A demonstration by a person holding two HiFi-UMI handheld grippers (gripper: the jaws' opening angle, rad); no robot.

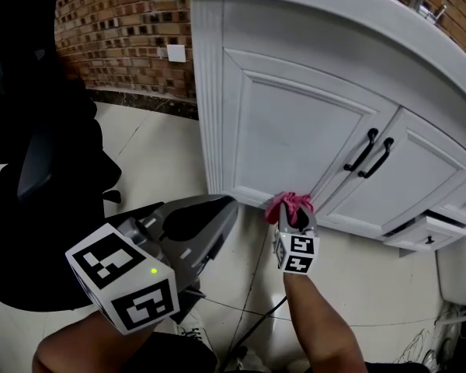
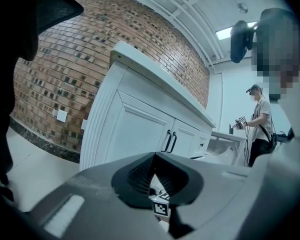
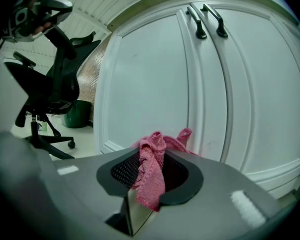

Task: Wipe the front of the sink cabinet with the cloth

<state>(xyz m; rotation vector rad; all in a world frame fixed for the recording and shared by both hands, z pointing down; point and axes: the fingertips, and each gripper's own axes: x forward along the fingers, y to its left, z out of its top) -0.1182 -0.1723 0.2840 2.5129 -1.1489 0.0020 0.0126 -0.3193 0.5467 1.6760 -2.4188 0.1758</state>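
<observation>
White sink cabinet (image 1: 295, 123) stands far, front facing the person. Left gripper (image 1: 224, 207) hangs near left, clear of the cabinet, fingers together on nothing. Right gripper (image 1: 293, 217) has its fingers clamped on the pink cloth (image 1: 289, 203), at the cabinet front's lower edge.

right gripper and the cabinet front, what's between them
Only the pink cloth, clamped in the right gripper and bunched low on the cabinet front; the head view shows it.

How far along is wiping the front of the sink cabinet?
Done: the pink cloth is clamped in the right gripper. In hand: it sits at the left door's lower edge; contact is unclear. Remaining: no wiped streaks show, so the whole cabinet front likely remains. Left gripper: shut, empty.
</observation>
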